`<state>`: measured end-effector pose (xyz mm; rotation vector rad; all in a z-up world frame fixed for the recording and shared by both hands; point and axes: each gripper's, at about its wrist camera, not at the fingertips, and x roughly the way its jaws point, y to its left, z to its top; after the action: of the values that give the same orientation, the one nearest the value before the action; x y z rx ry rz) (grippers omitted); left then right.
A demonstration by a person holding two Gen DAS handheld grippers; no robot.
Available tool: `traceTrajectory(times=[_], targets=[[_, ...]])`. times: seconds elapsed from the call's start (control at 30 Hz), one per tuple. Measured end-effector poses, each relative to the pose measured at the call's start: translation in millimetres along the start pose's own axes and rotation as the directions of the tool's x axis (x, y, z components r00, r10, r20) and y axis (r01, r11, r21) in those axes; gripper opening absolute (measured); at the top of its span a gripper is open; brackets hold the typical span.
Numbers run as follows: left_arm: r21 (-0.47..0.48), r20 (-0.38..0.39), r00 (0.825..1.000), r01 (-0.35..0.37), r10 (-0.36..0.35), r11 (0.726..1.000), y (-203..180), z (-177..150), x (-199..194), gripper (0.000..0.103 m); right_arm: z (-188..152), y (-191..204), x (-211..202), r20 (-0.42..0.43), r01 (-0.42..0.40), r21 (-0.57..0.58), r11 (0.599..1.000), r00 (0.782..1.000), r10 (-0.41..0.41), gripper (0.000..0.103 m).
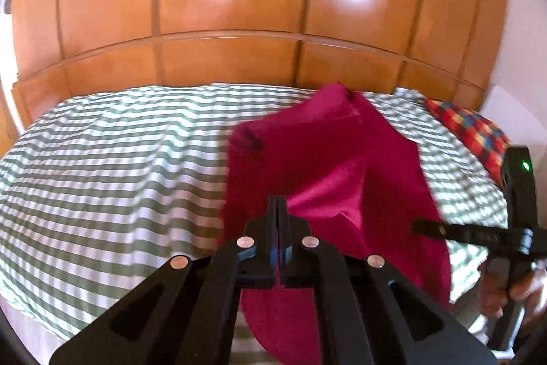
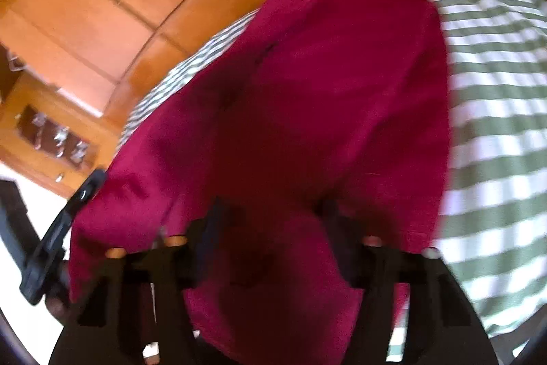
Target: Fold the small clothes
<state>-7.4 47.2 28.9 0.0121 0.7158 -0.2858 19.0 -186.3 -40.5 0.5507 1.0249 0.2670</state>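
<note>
Lifting the crumpled magenta cloth garment [image 1: 328,159] off the green-and-white striped bedspread [image 1: 112,159] — my left gripper [image 1: 277,211] pinched tight on its edge. My right gripper [image 2: 270,214] stands half-wide with cloth between the fingers, too blurred to tell if it grips. Next — secure that side, then spread it flat.

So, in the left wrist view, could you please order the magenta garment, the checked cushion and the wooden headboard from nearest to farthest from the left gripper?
1. Magenta garment: pinched in the left gripper.
2. Checked cushion: far right on the striped bed.
3. Wooden headboard: behind the bed, across the top.
</note>
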Motion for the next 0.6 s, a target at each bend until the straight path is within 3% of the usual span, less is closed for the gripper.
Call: traceTrajectory(times=[0.03,0.1,0.23,0.33,0.4,0.47,0.57,0.6], targets=[[-0.013,0.0,1.0,-0.006,0.006,1.0,6,4,1,0.0,2,6,2,-0.005,-0.019,-0.02,1.0,1.0,0.019,0.022],[-0.036,0.028,0.998,-0.051,0.052,0.998,21,19,0,0.0,8,13,-5,0.02,-0.023,-0.052,0.998,1.0,0.024,0.01],[-0.104,0.088,0.986,-0.135,0.145,0.985,57,55,-5,0.0,30,9,-44,0.13,0.01,-0.082,0.997,0.991,0.001,0.007],[-0.144,0.112,0.965,-0.221,0.238,0.964,87,82,-2,0.0,57,-13,-89,0.264,0.112,-0.057,0.992,0.96,-0.093,0.007],[-0.168,0.108,0.952,-0.268,0.288,0.949,105,97,3,0.0,76,-34,-116,0.343,0.225,-0.027,0.974,0.917,-0.203,0.007],[-0.192,0.086,0.937,-0.318,0.339,0.928,127,115,17,0.0,102,-63,-138,0.394,0.356,0.036,0.934,0.854,-0.34,0.006],[-0.21,0.05,0.902,-0.409,0.428,0.888,155,141,41,0.0,141,-112,-160,0.408,0.541,0.137,0.83,0.733,-0.544,0.006],[-0.216,0.036,0.89,-0.437,0.454,0.873,159,148,50,0.0,155,-129,-161,0.39,0.568,0.172,0.804,0.711,-0.586,0.006]])
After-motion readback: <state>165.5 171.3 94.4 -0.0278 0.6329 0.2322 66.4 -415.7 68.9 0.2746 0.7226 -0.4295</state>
